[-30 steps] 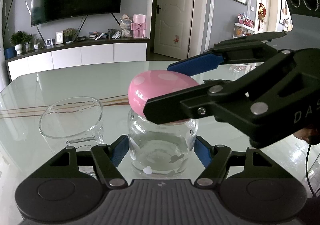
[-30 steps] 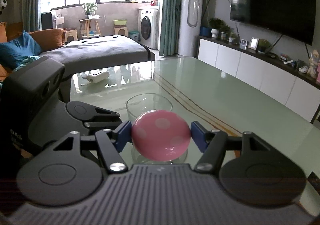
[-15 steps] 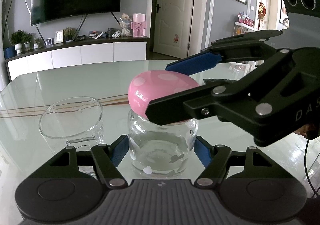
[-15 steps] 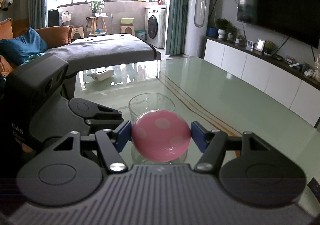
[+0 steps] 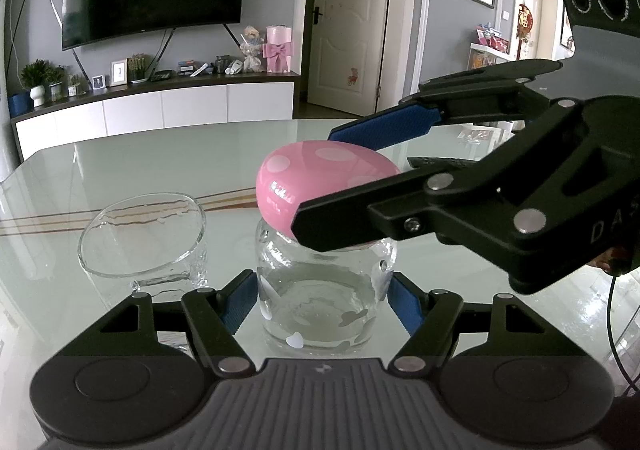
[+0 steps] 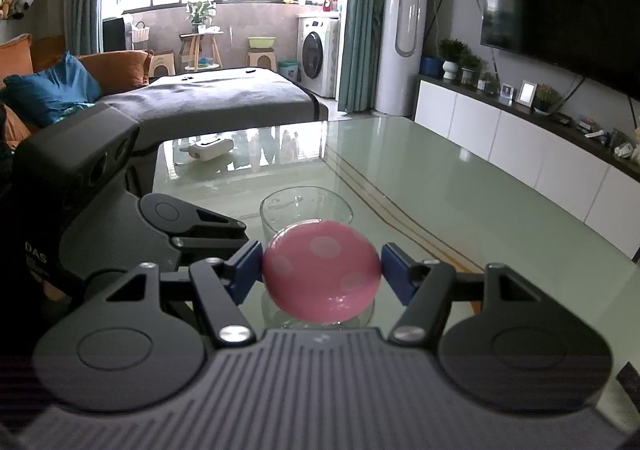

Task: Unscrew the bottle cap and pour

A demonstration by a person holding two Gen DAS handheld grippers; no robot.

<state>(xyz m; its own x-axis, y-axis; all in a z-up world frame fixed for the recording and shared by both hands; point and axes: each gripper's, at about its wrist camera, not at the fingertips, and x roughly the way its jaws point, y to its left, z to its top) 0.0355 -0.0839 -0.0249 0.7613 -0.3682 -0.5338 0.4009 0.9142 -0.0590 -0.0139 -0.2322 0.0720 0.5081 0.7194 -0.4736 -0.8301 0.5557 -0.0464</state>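
Note:
A clear glass bottle with water in it stands on the glass table. It has a pink dotted dome cap, which also shows in the right wrist view. My left gripper is shut on the bottle's body. My right gripper comes in from the right and is shut on the pink cap, its blue pads on both sides. An empty clear glass stands left of the bottle, also visible behind the cap in the right wrist view.
The pale green glass table stretches away. A white gadget lies at its far end in the right wrist view. A dark remote and small packets lie at the far right of the table. A TV cabinet stands behind.
My right gripper has turned slightly with the cap in it, so the room has shifted in its view. The bottle, the glass and my left gripper stay in place.

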